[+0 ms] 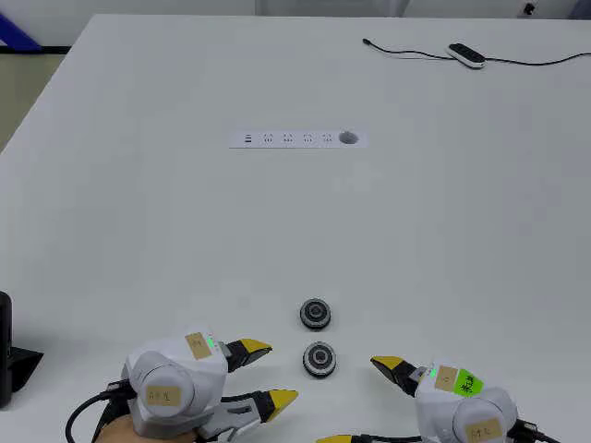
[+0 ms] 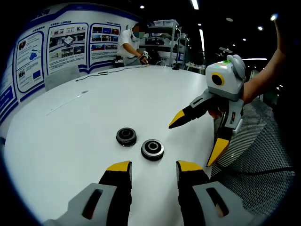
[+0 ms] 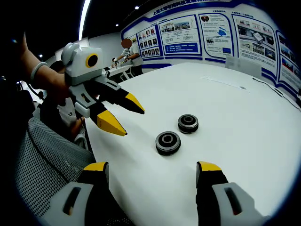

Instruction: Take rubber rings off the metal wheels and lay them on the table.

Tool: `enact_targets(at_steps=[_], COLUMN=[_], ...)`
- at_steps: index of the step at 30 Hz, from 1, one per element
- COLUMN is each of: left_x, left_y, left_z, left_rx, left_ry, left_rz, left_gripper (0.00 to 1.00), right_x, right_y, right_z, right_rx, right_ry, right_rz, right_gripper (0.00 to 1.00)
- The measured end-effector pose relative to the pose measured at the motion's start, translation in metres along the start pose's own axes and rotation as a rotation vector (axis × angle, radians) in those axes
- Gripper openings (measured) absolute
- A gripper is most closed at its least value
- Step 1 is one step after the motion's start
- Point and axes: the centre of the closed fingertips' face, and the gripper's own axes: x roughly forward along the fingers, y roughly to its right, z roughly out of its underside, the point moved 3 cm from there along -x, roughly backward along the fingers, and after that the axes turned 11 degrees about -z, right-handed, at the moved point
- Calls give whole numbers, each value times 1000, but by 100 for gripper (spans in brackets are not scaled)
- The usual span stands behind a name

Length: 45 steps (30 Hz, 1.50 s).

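Observation:
Two metal wheels with black rubber rings lie flat on the white table (image 1: pixel 185 231), a near wheel (image 1: pixel 319 359) and a far wheel (image 1: pixel 316 314) a short gap behind it. My left gripper (image 1: pixel 268 374) stands open just left of the near wheel, not touching it. To that wheel's right my right gripper (image 1: pixel 360 402) is open too. In the left gripper view the near wheel (image 2: pixel 153 149) sits just ahead of the left gripper (image 2: pixel 154 167), the far wheel (image 2: pixel 126 136) beside it. In the right gripper view the near wheel (image 3: pixel 168 142) and far wheel (image 3: pixel 188 123) lie ahead of the right gripper (image 3: pixel 152 167).
A flush socket strip (image 1: pixel 297 138) is set into the table's middle. A black-and-white device (image 1: pixel 466 55) with a cable lies at the far right. A black object (image 1: pixel 7 351) stands at the left edge. The table's near edge is close under both grippers. A person (image 2: pixel 128 42) stands at the far end.

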Motion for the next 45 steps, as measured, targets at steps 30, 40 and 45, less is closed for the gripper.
enact_targets(at_steps=[30,40,45], left_x=[29,37,41], left_y=[6,10,12], left_z=[-19,-16,-16], left_rx=[70,92,106], left_ry=[-20,-36,-43], left_rz=[33,44,49], left_gripper=[25,21,20], right_x=[4,4,5], right_y=[3,3,4], right_z=[-2,-1,0], right_rx=[47,70,84], right_ry=[22,29,32], right_rz=[-15,-23,-25], right_gripper=[68,63,62])
